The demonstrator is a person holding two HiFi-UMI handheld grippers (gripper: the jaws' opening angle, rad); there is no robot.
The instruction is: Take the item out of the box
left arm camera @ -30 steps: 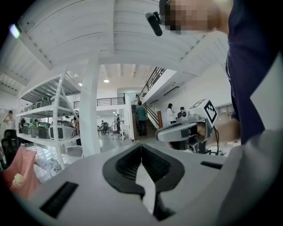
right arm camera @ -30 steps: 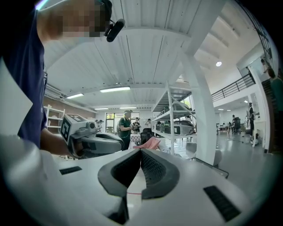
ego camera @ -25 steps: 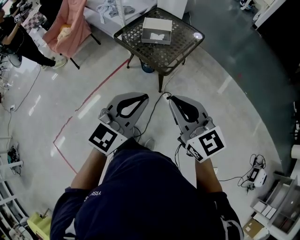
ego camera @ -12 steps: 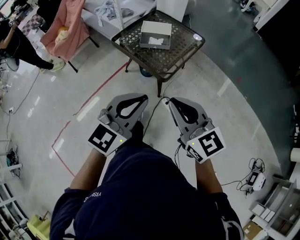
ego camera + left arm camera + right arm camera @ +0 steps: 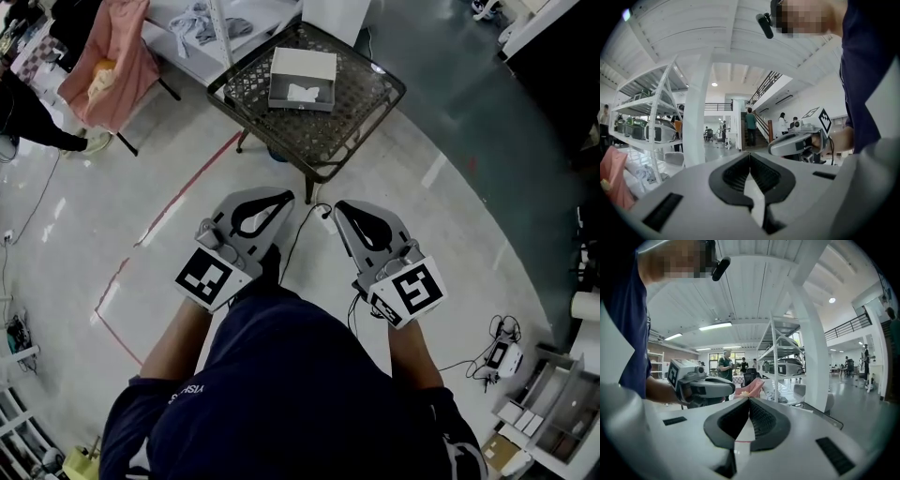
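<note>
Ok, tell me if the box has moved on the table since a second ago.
No: the box keeps its spot on the mesh table, near its far side; both only sit lower in the head view.

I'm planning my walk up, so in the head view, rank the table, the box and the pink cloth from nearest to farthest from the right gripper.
From the right gripper, which is shut and empty:
1. The table, straight ahead, with its near corner closest.
2. The box, on the table top, further in.
3. The pink cloth, far off to the left.
</note>
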